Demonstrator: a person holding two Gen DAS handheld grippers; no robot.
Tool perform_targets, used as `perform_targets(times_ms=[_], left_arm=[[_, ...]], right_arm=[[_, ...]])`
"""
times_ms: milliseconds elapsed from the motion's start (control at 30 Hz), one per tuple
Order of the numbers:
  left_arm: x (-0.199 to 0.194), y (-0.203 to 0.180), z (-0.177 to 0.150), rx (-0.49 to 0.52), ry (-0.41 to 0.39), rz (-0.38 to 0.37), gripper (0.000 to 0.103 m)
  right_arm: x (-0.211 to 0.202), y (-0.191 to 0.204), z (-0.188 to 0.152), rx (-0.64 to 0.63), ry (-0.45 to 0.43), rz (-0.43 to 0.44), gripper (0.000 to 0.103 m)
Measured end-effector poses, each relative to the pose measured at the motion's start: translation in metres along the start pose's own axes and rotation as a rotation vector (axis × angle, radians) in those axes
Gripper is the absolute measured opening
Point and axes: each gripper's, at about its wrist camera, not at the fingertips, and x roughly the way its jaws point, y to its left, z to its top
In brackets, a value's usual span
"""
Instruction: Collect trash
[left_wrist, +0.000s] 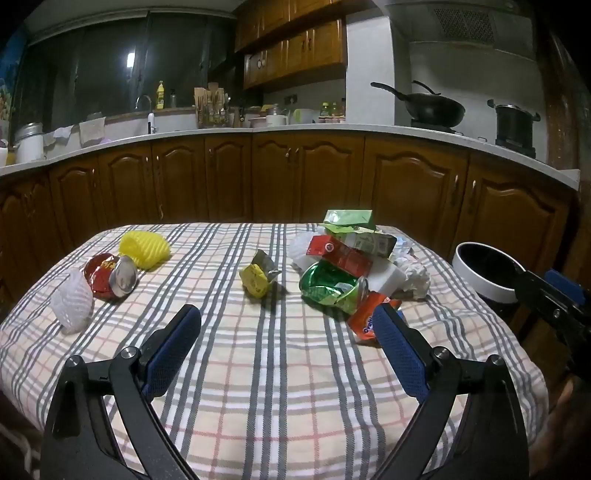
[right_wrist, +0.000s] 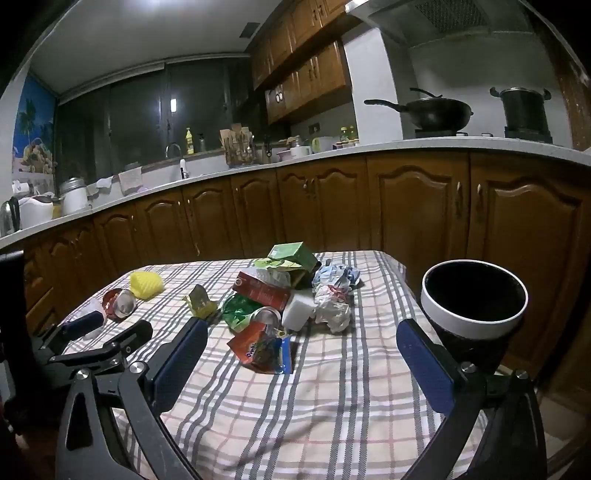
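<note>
My left gripper (left_wrist: 288, 332) and right gripper (right_wrist: 301, 345) both hover with fingers spread wide, holding nothing, above the plaid tablecloth (left_wrist: 258, 369). The crumpled orange snack wrapper (right_wrist: 260, 350) lies nearest, just before the trash pile; the white-rimmed black bin (right_wrist: 474, 299) stands beside the table's right edge.

Dark window (left_wrist: 110, 85), brown wooden cabinets (left_wrist: 295, 177), white countertop (left_wrist: 295, 129).
</note>
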Motion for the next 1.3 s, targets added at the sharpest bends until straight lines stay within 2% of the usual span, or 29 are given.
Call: perform_targets(times_ms=[433, 767, 1300], left_arm=[[0.0, 0.0, -0.001, 0.002, -0.003, -0.001, 0.096], [0.004, 0.005, -0.002, 0.001, 0.001, 0.0, 0.096], [0.021, 0.008, -0.004, -0.01, 0.055, 0.006, 0.096]], right_arm=[[-0.004, -0.007, 0.005, 0.001, 0.0, 0.002, 0.103], [0.003, 0.002, -0.001, 0.004, 0.007, 0.012, 0.103], [0.02, 0.0, -0.006, -0.022, 0.105, 0.029, 0.103]])
